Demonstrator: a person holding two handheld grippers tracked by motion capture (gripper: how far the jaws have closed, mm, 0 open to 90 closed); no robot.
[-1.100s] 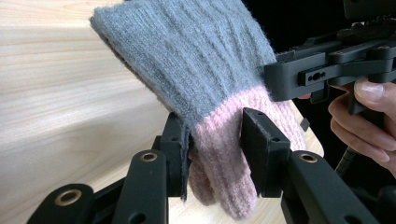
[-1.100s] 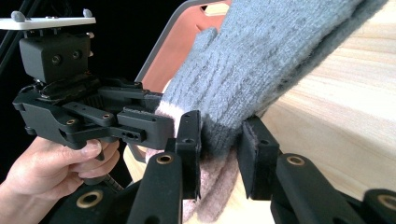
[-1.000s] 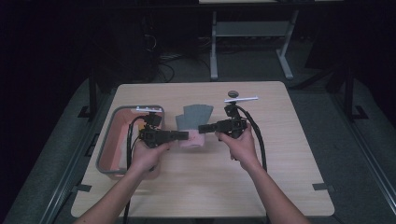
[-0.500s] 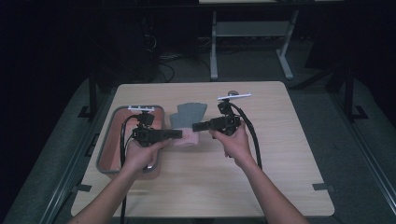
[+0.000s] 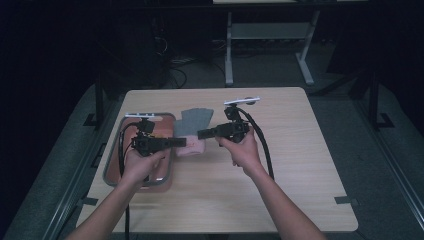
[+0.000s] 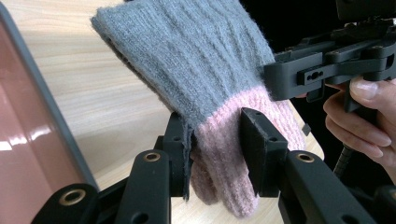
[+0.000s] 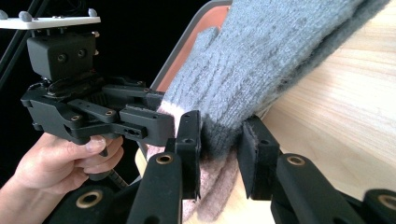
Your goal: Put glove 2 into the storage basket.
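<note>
A knitted glove, grey (image 5: 193, 120) with a pink cuff (image 6: 224, 177), is stretched between my two grippers above the table (image 5: 300, 150). My left gripper (image 6: 215, 144) is shut on the pink cuff edge, and in the high view it sits at centre left (image 5: 183, 142). My right gripper (image 7: 219, 140) is shut on the glove where grey meets pink, and in the high view it sits just right of the left one (image 5: 201, 134). The grey end (image 7: 261, 60) trails back toward the table. Each gripper faces the other at close range.
A pink tray with a grey rim (image 5: 114, 160) lies at the table's left, under my left hand; it also shows in the left gripper view (image 6: 28, 130). A dark floor and a metal stand (image 5: 230, 50) lie beyond the far edge.
Both grippers have shifted a little to the left and away from me, still holding the glove between them.
</note>
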